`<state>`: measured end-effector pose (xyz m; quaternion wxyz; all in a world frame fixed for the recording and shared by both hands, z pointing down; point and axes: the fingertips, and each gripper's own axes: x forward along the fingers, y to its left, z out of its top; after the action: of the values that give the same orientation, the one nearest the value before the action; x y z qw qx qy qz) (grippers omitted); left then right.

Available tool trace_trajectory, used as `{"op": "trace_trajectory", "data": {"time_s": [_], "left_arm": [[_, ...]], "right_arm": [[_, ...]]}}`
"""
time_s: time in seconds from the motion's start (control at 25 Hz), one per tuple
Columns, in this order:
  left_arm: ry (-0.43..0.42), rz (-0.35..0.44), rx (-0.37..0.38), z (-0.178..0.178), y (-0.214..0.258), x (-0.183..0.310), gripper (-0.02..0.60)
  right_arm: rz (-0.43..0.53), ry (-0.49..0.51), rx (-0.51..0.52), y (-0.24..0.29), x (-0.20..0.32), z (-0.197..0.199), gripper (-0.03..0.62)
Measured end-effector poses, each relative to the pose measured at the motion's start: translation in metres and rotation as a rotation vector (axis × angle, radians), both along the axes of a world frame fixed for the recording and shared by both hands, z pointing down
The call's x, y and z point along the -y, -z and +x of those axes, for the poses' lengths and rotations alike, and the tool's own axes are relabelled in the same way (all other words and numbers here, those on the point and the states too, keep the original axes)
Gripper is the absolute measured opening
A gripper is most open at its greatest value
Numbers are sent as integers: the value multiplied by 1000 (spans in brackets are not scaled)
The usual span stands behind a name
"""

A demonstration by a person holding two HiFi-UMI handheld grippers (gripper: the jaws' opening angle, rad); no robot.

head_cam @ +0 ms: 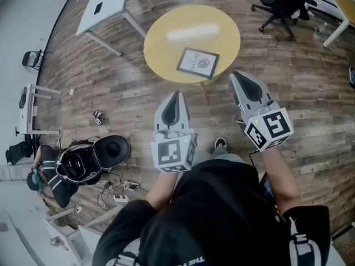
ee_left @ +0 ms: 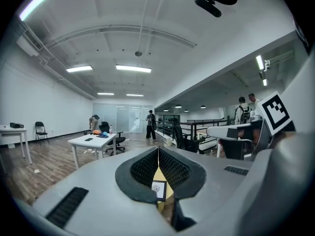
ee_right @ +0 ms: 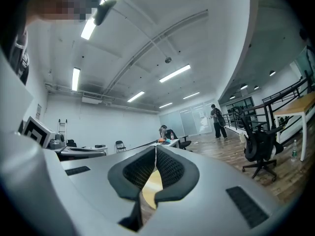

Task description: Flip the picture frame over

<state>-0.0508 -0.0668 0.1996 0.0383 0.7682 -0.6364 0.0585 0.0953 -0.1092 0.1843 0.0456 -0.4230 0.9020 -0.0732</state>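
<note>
A picture frame (head_cam: 198, 62) with a dark border lies face up, print showing, near the front edge of a round yellow table (head_cam: 166, 43). Both grippers hang in the air over the wooden floor, short of the table and pointing at it. My left gripper (head_cam: 177, 95) has its jaws together with nothing between them; in the left gripper view (ee_left: 158, 149) the frame (ee_left: 158, 190) shows small below the closed pads. My right gripper (head_cam: 235, 75) is also shut and empty, level with the table's right front edge. Only a patch of the yellow table (ee_right: 151, 185) shows under its jaws (ee_right: 156, 148).
A white rectangular table (head_cam: 105, 7) stands at the back left and a black office chair (head_cam: 280, 4) at the back right. A black bag and cables (head_cam: 91, 159) lie on the floor to the left. People stand far off in the room (ee_left: 151, 125).
</note>
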Motion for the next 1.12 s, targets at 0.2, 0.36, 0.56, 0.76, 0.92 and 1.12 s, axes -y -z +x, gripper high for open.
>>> {"op": "trace_trajectory", "data": {"time_s": [0.2,0.36,0.56,0.76,0.92,1.12], "left_arm": [[-1,-9,24,3,-3,21,25],[-19,-18,29,6,-8,41,25],[-39,-28,24,-9,-21,75,25],[-39,-31,1,-38,-26,126,25],[-65,-46,-10,-65,-42,165,24],[-76,-25,-18,-85,-43,207,23]], "right_arm": [[-24,-3,15,-10,22,9,20],[-53,10,4,-22,36,11,20],[-73,32,-45,-39,65,-8,20],[-32,19,-101,-46,110,-30,20],[-58,80,-165,-67,145,-65,20],[-47,197,-322,-82,171,-99,20]]}}
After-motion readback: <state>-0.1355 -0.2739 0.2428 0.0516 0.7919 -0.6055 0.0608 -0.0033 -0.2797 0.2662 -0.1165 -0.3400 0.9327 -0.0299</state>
